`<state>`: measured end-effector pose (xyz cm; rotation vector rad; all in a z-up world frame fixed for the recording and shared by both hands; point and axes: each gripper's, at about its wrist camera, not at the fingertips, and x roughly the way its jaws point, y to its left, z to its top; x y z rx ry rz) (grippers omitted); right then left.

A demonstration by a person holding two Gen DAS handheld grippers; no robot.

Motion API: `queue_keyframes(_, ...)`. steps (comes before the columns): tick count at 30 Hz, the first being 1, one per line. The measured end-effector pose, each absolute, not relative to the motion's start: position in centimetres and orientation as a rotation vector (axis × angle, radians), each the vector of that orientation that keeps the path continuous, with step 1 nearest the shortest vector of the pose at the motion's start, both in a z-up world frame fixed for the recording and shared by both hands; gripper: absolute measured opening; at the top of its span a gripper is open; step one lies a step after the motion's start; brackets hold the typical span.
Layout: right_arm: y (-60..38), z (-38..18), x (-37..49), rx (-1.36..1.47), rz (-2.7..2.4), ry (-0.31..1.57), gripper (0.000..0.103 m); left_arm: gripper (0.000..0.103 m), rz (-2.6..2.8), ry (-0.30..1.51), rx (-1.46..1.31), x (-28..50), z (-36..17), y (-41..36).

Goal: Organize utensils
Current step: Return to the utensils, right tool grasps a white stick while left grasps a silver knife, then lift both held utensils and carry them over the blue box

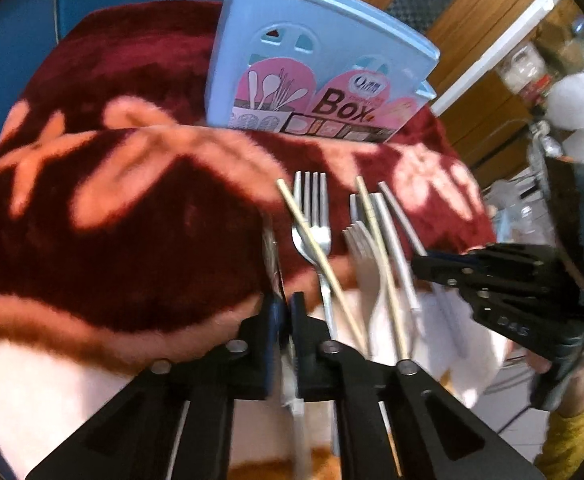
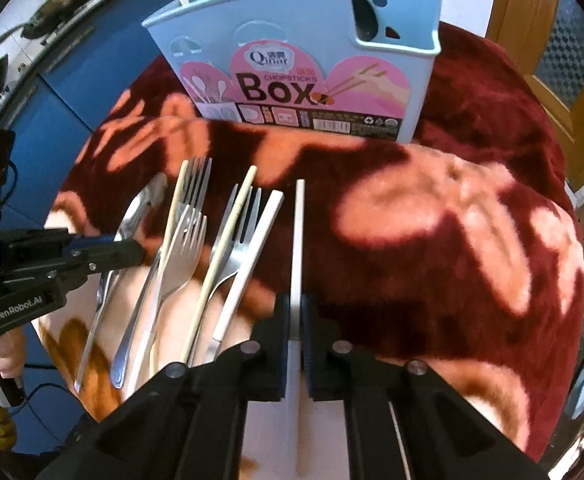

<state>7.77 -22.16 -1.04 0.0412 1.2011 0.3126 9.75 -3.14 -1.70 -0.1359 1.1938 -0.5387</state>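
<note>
A red and pink fleece blanket (image 2: 431,240) carries loose forks (image 2: 184,248), chopsticks (image 2: 228,240) and an upright blue box (image 2: 292,40).
</note>
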Motion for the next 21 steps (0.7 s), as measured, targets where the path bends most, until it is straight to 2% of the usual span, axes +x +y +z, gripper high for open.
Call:
queue_keyframes(8,-23.9,1.1,5.3,0.164,0.344,0.990,0.007,0.005,-0.571,1.062,-0.187,8.3,0.0,-1.7)
queue_keyframes(21,-24.5,6.6,4.0,0.220,0.345,0.649,0.007,0.005,-0.567,0.712,-0.239,9.2,7.0,-1.9)
